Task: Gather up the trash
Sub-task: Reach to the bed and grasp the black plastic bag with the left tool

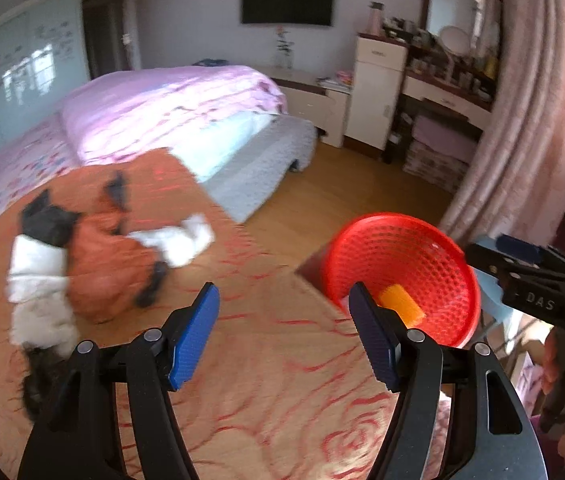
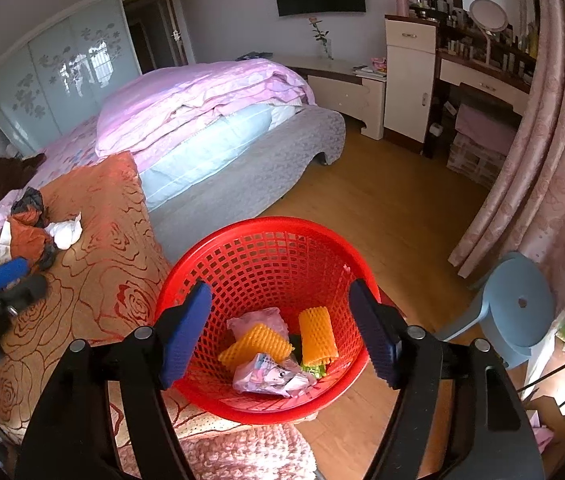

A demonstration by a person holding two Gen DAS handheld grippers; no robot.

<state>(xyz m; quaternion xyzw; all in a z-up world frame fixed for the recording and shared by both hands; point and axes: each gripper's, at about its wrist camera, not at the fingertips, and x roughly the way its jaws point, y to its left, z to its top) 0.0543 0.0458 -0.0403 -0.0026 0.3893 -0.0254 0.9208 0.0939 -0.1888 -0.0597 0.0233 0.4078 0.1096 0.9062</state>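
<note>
Trash: two orange foam-net sleeves [image 2: 316,336], pink crumpled wrapper [image 2: 272,376] lying in bottom of red plastic mesh basket [image 2: 242,236], basket off bed's corner edge over wood floor [image 2: 382,208]. More scraps, orange/white/black crumpled pile [image 1: 82,264], on orange rose-pattern bedspread [image 1: 262,380] toward far side. Right gripper [image 2: 282,336] above basket, jaws apart, nothing between. Left gripper [image 1: 282,340] over bedspread nr the corner, jaws wide, empty.

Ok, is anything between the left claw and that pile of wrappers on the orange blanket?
Nothing visible. The left claw is open and empty, and only bare orange blanket lies between it and the wrapper pile.
</note>
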